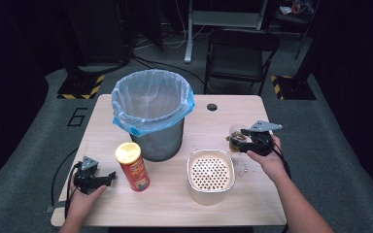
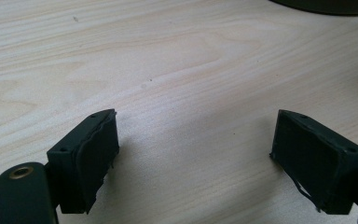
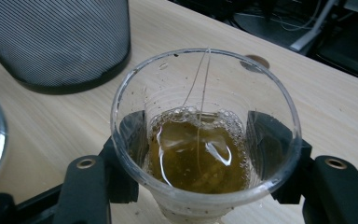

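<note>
Right gripper [image 3: 198, 158] clamps a clear plastic cup [image 3: 205, 135] of brownish liquid at the table's [image 1: 175, 204] right side. Thin, crushable, sloshy; a light mid-wall hold looks best. Left gripper [image 2: 196, 154] spread, holding nothing, near-left.

a clear plastic cup [image 3: 205, 140] stands upright between the fingers [image 3: 129, 135] of the right gripper [image 1: 243, 139], gripped low on both sides of its wall. it holds a shallow pool of amber liquid with foam round the edge, and droplets cling to the inside. it sits over the desk's [image 1: 213, 206] right side, near a strainer-topped container [image 1: 210, 175].
</note>
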Motion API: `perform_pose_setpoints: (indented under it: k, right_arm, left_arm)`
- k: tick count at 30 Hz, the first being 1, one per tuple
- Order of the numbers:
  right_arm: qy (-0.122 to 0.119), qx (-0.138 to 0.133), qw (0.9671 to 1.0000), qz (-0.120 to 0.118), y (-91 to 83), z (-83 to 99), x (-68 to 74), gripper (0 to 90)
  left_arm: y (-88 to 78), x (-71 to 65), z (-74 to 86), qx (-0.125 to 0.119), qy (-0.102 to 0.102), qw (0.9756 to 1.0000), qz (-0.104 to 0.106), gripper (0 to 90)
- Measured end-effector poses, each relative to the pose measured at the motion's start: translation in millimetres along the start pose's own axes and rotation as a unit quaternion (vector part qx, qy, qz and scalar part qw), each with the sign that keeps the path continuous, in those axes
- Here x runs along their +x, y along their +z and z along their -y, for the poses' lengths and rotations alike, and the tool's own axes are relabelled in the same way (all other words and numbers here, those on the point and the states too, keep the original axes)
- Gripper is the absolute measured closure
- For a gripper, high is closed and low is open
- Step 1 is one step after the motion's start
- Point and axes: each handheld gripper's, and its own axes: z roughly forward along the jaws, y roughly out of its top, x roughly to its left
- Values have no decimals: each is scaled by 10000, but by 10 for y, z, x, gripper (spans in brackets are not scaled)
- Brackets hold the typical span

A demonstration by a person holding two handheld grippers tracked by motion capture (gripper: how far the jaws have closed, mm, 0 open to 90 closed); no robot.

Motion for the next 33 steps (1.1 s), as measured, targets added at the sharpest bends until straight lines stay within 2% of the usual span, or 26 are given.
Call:
perform_pose_setpoints:
  k: [3,10,11,14,17,20,23,24,25,29,33]
  right_arm:
    - [-146,-27,9999,-81,-8,-78,4,392]
    - [-201,-153,9993,-273,8,-207,1,392]
    - [-222,-176,9989,-378,14,-248,8,392]
    - [-328,-204,9982,-459,19,-294,26,392]
    - [-655,-287,9957,-587,20,-390,90,391]
    - [-802,-393,9937,-680,31,-449,154,391]
    - [-1161,-427,9899,-697,40,-503,219,391]
    - [-1161,-427,9899,-697,40,-503,219,391]
    - [-1326,-477,9872,-751,40,-529,254,390]
    - [-1558,-544,9828,-829,40,-558,301,389]
    - [-1613,-531,9816,-872,38,-568,326,388]
  left_arm:
    - [0,0,0,0,0,10000,1,143]
    - [0,0,0,-3,-2,10000,0,143]
    - [0,0,0,-3,-2,10000,-2,143]
    - [0,0,0,-1,-3,10000,-1,143]
    - [3,-1,2,-25,-8,10000,-13,143]
    - [0,0,0,-2,-3,10000,1,143]
    - [7,-3,4,-53,-16,10000,-25,143]
    - [7,-3,4,-53,-16,10000,-25,143]
    - [7,-3,4,-50,-15,10000,-24,143]
    - [7,-3,4,-48,-13,10000,-23,143]
    - [4,-1,2,-25,-8,10000,-15,143]
